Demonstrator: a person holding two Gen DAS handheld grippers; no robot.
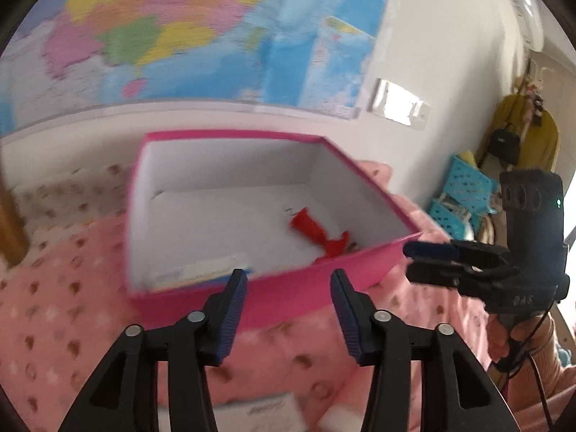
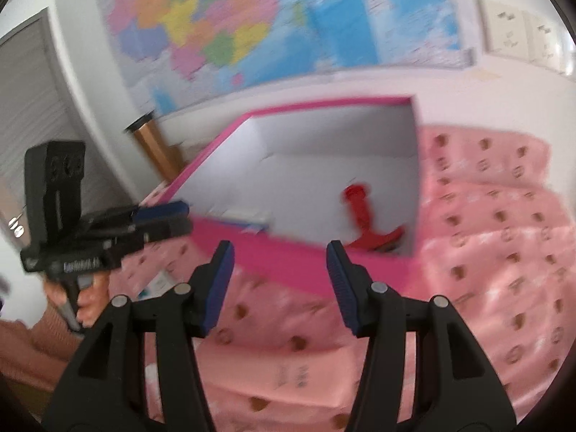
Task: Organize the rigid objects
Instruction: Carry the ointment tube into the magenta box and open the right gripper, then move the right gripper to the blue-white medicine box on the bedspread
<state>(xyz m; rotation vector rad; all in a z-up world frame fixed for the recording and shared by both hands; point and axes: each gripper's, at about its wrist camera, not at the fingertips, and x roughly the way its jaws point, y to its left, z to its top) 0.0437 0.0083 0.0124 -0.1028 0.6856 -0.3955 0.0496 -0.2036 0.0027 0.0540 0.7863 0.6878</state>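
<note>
- The left hand-held gripper (image 1: pixel 289 275) is released: its two blue pads stand apart with nothing between them, just before the near pink wall of the box (image 1: pixel 316 273).
- The right hand-held gripper (image 2: pixel 280 248) is also released, its jaws apart and empty, near the front wall of the same box.
- In the left wrist view the right hand-held gripper comes in from the right of the frame, with its tips close to the near right corner of the box, and a hand (image 1: pixel 511 338) is under it.
- The pink blanket (image 1: pixel 54 288) lies under and around the box, and it gives free room to the lower left and the lower right.
- The box is open on top, white inside, with thin pink edges.
- The red tool (image 1: pixel 318 232) lies flat on the box floor, near the near right corner. Its long axis runs diagonally; the wide crossbar end points to the near corner, the round end to the middle of the box.
- A flat blurred item (image 1: pixel 201 270) lies along the near wall.
- A coloured map (image 1: pixel 162 28) hangs on the wall behind.
</note>
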